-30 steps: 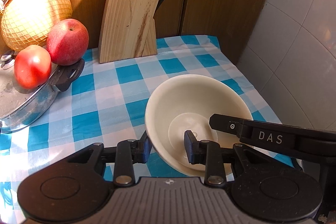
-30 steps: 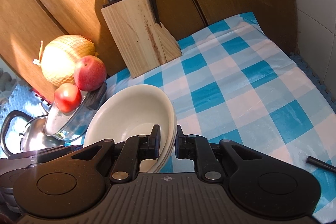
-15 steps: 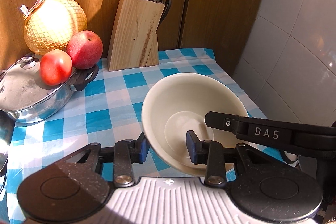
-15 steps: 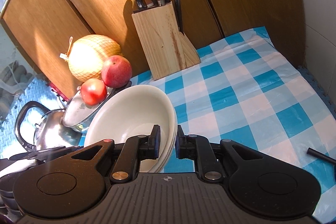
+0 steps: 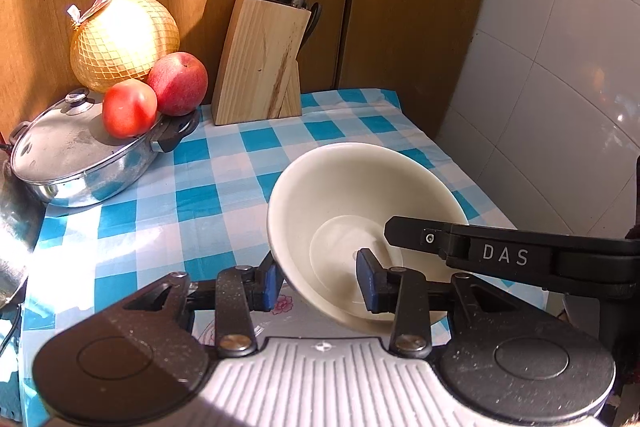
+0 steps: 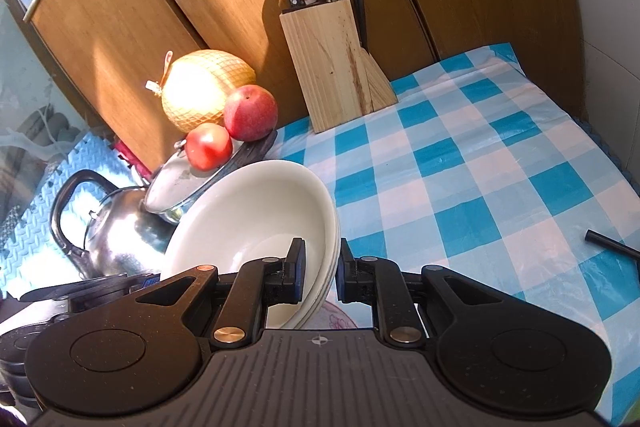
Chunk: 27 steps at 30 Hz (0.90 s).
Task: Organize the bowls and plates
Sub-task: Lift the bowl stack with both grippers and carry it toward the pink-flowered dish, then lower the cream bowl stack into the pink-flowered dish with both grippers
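A stack of cream bowls [image 5: 360, 195] hangs tilted above the checked tablecloth [image 5: 208, 195], held from both sides. My left gripper [image 5: 318, 283] is shut on the stack's near wall, one pad outside and one inside. The black bar marked DAS [image 5: 504, 255] is my right gripper reaching in from the right. In the right wrist view that gripper [image 6: 322, 273] is shut on the layered rims of the bowls [image 6: 248, 219]. A plate with a pink flower pattern [image 6: 340, 321] peeks out just beneath the bowls.
A wooden knife block [image 5: 260, 67] stands at the back. A lidded steel pot [image 5: 80, 163] at the left carries a tomato [image 5: 128, 107] and an apple [image 5: 178, 83], with a netted pomelo [image 5: 124, 39] behind. A kettle [image 6: 108, 235] sits further left. Tiled wall [image 5: 560, 67] on the right.
Both grippers have risen and drawn back with the bowls, which are lifted higher off the cloth. More of the pot and kettle shows, and the flowered plate has come into sight below.
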{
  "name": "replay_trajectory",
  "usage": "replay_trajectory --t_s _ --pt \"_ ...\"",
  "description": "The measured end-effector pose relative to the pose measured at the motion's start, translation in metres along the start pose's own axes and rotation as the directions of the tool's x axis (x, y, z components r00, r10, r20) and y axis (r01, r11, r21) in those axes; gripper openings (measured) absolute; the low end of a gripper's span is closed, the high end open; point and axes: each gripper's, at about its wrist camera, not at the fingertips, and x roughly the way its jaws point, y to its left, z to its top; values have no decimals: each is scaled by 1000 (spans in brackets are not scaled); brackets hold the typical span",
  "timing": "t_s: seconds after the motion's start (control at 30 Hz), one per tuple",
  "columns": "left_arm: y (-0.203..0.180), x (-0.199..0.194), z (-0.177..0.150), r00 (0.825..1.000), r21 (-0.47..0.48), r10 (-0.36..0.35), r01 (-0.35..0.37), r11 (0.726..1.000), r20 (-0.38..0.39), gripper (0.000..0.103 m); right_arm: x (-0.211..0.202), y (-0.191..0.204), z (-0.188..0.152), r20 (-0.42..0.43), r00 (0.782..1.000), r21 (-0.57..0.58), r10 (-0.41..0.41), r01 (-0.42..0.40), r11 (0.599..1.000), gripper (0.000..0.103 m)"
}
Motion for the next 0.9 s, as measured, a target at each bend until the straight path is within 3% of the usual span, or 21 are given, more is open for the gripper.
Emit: replay_trajectory --t_s 0.53,0.9 --pt "6 -22 -54 998 -12 -5 4 1000 -56 33 -9 13 -55 -91 996 -11 8 -10 1000 22" --pt "12 -22 -69 996 -24 -3 1 1000 -87 34 -6 17 -69 -129 992 -25 -1 -3 1000 24"
